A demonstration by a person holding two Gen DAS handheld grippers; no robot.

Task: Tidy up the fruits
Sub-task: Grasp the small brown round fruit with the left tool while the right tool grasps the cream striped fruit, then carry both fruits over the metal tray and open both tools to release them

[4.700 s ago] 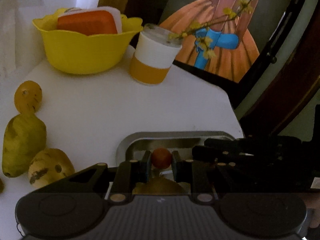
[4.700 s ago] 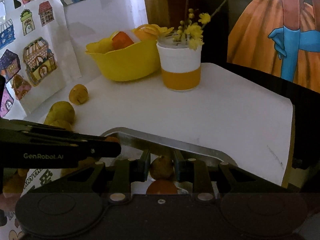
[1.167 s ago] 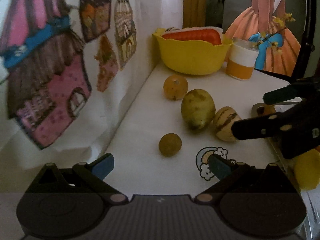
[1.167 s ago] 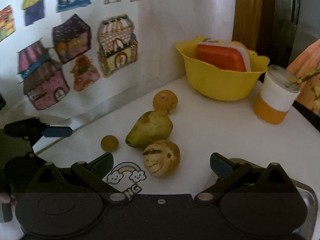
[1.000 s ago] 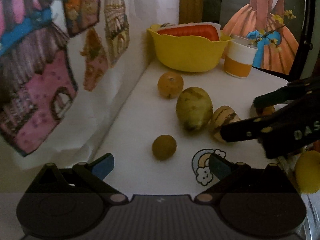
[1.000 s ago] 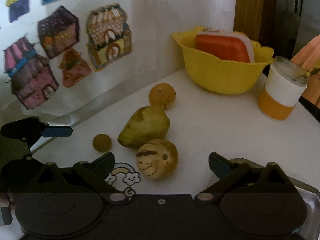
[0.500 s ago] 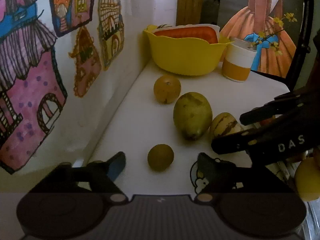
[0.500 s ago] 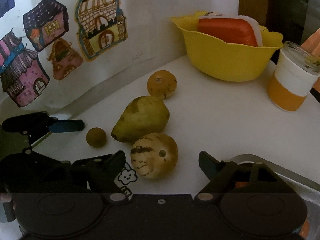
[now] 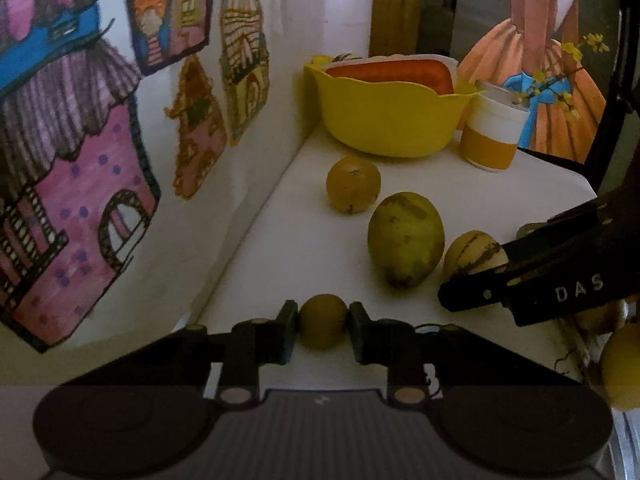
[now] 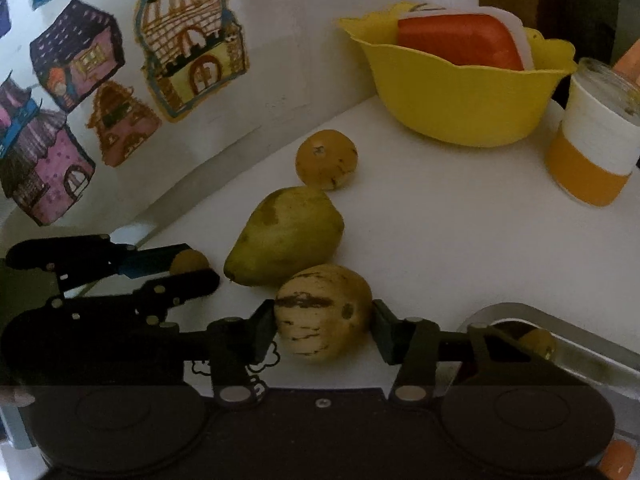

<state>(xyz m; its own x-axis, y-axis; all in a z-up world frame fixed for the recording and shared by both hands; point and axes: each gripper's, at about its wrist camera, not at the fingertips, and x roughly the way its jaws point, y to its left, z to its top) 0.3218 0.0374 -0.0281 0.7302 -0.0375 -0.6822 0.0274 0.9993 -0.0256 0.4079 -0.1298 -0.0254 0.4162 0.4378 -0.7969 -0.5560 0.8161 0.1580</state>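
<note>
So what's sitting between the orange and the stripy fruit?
The big green pear lies between the orange and the stripy fruit, which the right claw is closing around. The right wrist view shows it best.

White table (image 9: 304, 248) carries fruits, yellow bowl (image 9: 384, 120), cup (image 9: 490, 140), tray (image 10: 600, 350).

The white letters "DAS" stand on the side of the black two-finger right gripper (image 9: 472, 298) in the left wrist view; nothing else is legible.
</note>
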